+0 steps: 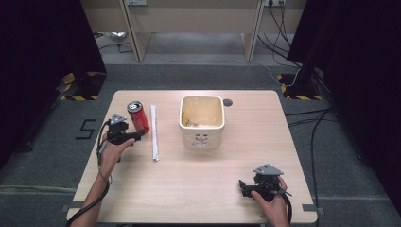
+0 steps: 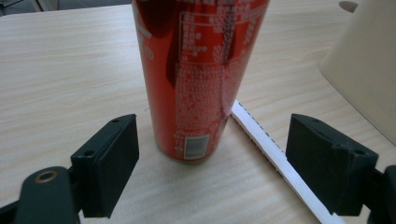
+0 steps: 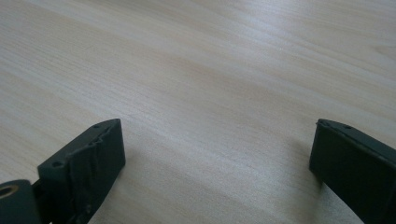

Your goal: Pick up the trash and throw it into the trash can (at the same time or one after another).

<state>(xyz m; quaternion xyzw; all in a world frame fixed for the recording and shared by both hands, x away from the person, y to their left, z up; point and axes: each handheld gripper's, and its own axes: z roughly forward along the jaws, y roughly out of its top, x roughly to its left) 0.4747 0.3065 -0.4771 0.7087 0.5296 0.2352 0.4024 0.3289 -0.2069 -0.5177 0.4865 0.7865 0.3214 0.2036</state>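
Note:
A red drink can (image 1: 138, 116) stands upright on the wooden table (image 1: 198, 189), at its left side. My left gripper (image 1: 135, 135) is open just in front of it; in the left gripper view the can (image 2: 198, 79) rises between and slightly beyond the two spread jaws, untouched. A long white strip (image 1: 154, 133) lies flat right of the can, and in the left gripper view this strip (image 2: 275, 156) runs past the right jaw. My right gripper (image 1: 244, 187) rests open near the front right of the table, with bare wood (image 3: 210, 93) between its jaws.
A cream square bin (image 1: 202, 121) stands at the table's middle back, its wall (image 2: 369, 70) at the right of the left gripper view. A round hole (image 1: 228, 102) sits behind it. Black curtains and cables flank the table.

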